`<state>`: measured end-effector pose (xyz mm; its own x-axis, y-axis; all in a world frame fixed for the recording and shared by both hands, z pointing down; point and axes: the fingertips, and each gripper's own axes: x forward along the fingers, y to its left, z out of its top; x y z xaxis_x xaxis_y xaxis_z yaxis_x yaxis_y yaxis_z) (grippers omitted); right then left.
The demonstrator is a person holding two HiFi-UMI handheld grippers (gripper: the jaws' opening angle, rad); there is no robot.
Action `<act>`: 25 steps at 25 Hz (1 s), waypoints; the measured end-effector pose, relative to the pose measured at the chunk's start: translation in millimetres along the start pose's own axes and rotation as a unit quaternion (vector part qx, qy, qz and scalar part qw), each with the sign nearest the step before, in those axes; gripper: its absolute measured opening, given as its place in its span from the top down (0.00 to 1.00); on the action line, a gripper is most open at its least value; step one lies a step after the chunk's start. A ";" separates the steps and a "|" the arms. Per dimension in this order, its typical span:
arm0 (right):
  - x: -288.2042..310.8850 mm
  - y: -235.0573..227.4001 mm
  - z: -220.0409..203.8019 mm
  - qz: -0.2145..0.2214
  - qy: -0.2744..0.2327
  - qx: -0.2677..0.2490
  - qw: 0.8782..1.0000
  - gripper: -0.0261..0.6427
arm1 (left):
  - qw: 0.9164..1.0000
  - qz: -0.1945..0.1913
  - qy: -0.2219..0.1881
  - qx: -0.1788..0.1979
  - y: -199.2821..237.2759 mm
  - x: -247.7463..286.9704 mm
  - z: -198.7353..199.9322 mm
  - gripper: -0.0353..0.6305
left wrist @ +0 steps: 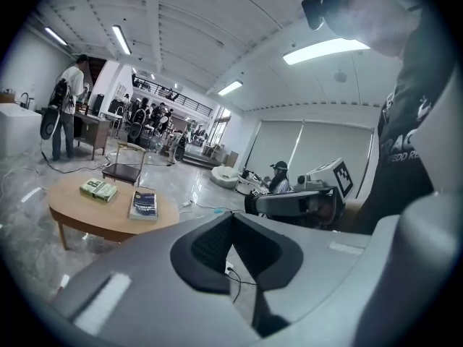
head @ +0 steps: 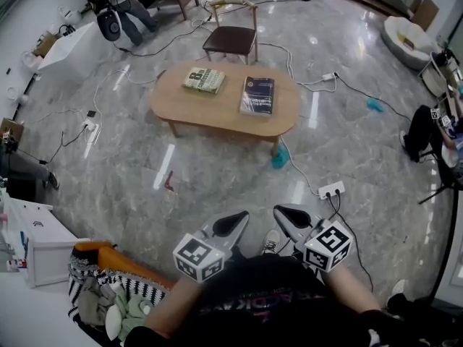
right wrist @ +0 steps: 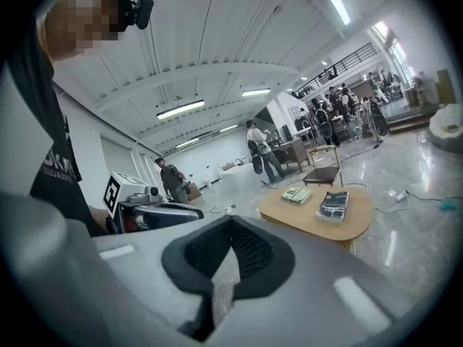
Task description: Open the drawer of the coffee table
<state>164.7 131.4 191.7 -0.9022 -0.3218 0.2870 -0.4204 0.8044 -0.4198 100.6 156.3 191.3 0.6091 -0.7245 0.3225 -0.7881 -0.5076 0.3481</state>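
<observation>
The approach is the step in hand. The left gripper (head: 230, 224) and right gripper (head: 293, 219) sit side by side, jaws together on nothing. The oval light-wood coffee table (head: 173, 96) lies well ahead of them and its drawer is not visible. Next, I judge, comes nearing the table, finding the drawer front and parting the jaws.

A green book (head: 203, 80) and a blue book (head: 257, 95) lie apart, a chair (head: 231, 40) beyond.

Tan coffee table (head: 221, 116), navy book (head: 257, 95) (green book (head: 204, 80) too)
</observation>
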 end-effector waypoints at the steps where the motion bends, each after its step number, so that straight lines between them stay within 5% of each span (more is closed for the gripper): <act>1: 4.4 0.0 2.0 -0.007 -0.002 0.001 1.000 0.96 | 1.000 0.002 -0.002 0.004 8.3 -3.3 3.7 0.94; 25: 147.3 14.4 21.0 -0.141 -0.022 0.020 0.990 0.96 | 0.999 -0.019 0.019 0.020 198.5 -78.8 18.2 0.94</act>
<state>23.7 85.1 209.9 -0.7516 -0.5521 0.3609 -0.6585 0.6597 -0.3623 -105.5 104.1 218.9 0.6408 -0.6870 0.3426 -0.7669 -0.5526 0.3262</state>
